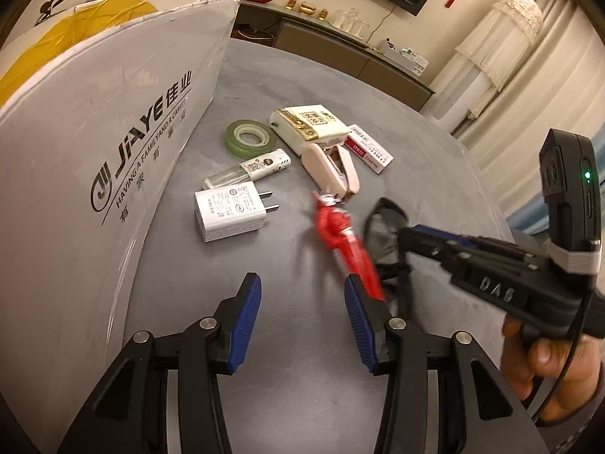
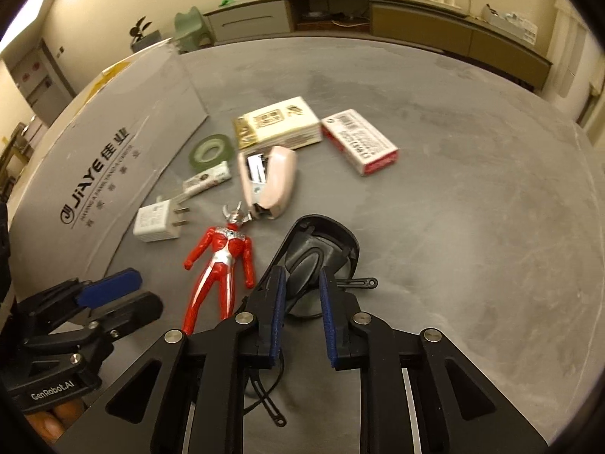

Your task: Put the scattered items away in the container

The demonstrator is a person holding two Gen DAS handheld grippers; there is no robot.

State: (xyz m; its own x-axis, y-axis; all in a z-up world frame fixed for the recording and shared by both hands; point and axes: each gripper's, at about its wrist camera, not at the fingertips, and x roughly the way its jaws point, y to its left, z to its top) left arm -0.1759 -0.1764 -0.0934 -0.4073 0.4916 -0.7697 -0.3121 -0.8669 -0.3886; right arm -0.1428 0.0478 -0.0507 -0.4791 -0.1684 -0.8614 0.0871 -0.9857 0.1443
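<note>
**Item in hand: black sunglasses** (image 2: 321, 249). Folded dark-lens pair, lying on the grey table (image 2: 472, 265) directly ahead of the right gripper (image 2: 300, 295). The two blue pads straddle the near part of the frame with a narrow gap between them; whether they have pinched it or only bracket it cannot be told from either view. A thin black strap trails back under the tool.

**Adjacent, to the tool's left: red toy figure** (image 2: 221, 265). Lies flat, feet toward the gripper, just beside the left pad. Its head nearly touches the pink stapler (image 2: 268, 181) further ahead.

**Further ahead:** cream tissue pack (image 2: 276, 123) and red-and-white small box (image 2: 359, 142), side by side. Ahead-left: green tape roll (image 2: 210, 149), slim lighter (image 2: 206, 179), white plug adapter (image 2: 157, 221).

**Container: white cardboard box** (image 1: 94, 132). Stands far left of the right tool, immediately left of the left gripper (image 1: 302, 302), with printed lettering on its wall and something yellow inside.

**Left gripper:** jaws spread wide, nothing between them, hovering over bare table near the figure's legs.

**Risks noted:**
- The grip sits off-centre on a thin frame, so the glasses may pivot or slip out on lifting.
- The trailing strap could snag the tool or drag the figure along.
- The box wall is tall; a low carry would knock the glasses against it.
- The two tools sit close, so a leftward carry may collide with the idle one.
</note>
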